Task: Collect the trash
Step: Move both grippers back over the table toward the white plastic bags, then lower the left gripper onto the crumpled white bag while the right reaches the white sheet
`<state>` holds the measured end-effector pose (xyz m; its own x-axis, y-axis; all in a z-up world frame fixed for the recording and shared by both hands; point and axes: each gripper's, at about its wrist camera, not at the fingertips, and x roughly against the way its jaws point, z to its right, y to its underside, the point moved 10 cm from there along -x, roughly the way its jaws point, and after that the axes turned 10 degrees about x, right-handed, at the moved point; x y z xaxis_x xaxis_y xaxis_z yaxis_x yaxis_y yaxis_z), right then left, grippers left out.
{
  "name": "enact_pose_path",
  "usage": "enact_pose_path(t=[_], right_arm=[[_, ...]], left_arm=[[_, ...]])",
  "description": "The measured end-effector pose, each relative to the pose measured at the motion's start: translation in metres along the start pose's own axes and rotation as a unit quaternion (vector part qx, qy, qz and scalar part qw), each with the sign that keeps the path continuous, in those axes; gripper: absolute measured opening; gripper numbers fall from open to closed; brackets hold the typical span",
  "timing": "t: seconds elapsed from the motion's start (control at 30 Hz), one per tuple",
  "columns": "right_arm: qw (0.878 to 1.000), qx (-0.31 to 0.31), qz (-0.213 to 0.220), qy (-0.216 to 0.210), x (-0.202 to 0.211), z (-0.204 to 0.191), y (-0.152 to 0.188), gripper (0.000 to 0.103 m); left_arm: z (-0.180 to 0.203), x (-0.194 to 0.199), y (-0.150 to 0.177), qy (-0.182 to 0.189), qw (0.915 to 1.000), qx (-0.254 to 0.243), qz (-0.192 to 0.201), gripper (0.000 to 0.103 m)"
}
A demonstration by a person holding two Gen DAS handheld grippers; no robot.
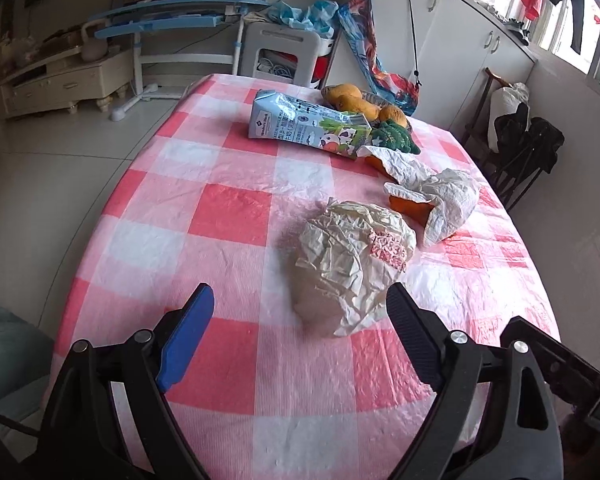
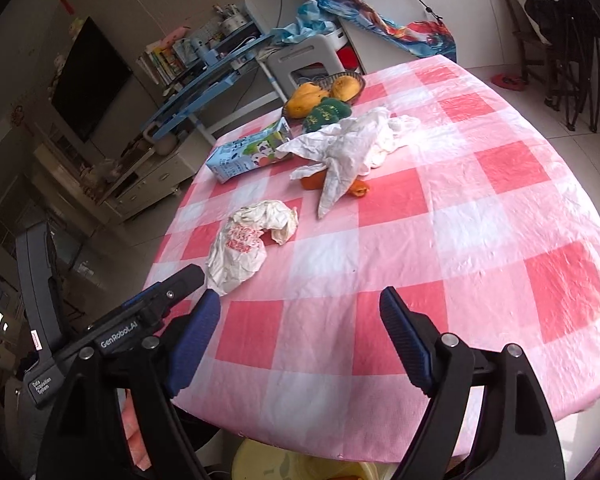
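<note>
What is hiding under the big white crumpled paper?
Orange pieces, maybe peel, poke out from under the white crumpled paper. How much more lies beneath is covered.

Black linkage arms, silver screws, blue-padded fingers (image 2: 196, 340), "GenRobot.AI" lettering

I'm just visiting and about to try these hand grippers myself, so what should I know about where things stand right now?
Left gripper: open, empty, closing in on the crumpled paper bag.
Right gripper: open, empty, over bare tablecloth.
Also lying on the table: white wrapper over orange peel, and a tipped milk carton.
Nothing is picked up yet; all the trash remains.
</note>
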<state>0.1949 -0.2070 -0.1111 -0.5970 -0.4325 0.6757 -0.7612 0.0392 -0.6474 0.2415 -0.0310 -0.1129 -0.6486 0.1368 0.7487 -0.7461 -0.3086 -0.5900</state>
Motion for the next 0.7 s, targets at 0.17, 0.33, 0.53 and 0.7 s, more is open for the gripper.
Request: enact_pose_path(t=[0.17, 0.33, 0.53, 0.7], right_arm=[[1.000, -0.008, 0.000, 0.023, -0.005, 0.006, 0.001, 0.078], [0.999, 0.005, -0.014, 0.042, -0.009, 0.004, 0.006, 0.078], [0.998, 0.015, -0.026, 0.055, -0.013, 0.000, 0.011, 0.078], [0.997, 0.022, -0.026, 0.063, -0.007, 0.001, 0.010, 0.078]], left_arm=[[0.000, -0.015, 0.006, 0.001, 0.9997, -0.005, -0.026, 0.073], [0.002, -0.017, 0.008, 0.014, 0.9992, -0.006, -0.036, 0.024], [0.004, -0.015, 0.012, 0.039, 0.9983, 0.013, -0.041, 0.001], [0.000, -0.009, 0.006, 0.052, 0.9976, 0.033, -0.032, 0.001]])
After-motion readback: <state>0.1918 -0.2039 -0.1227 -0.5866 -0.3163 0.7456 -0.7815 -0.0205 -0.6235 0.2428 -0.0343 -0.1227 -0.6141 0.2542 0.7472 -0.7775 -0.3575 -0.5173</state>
